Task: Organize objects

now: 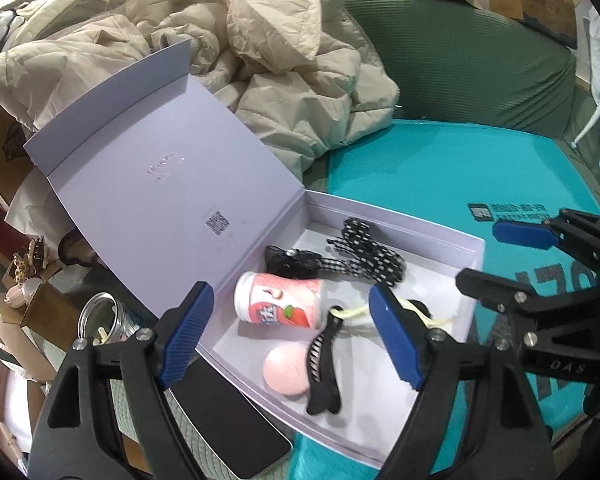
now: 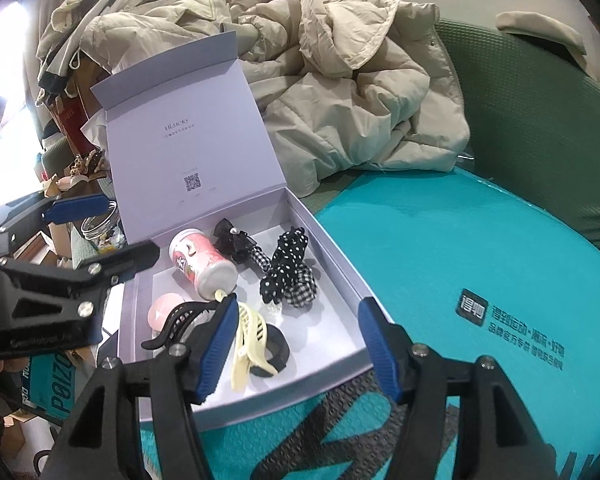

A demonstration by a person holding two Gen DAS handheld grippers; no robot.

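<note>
Above the open lilac box (image 1: 440,236) at lower centre, left gripper (image 1: 296,336) and right gripper (image 2: 296,344) hang with jaws apart, empty; hair accessories (image 2: 288,268) lie packed inside, so closing the lid (image 2: 188,136) looks next.
</note>
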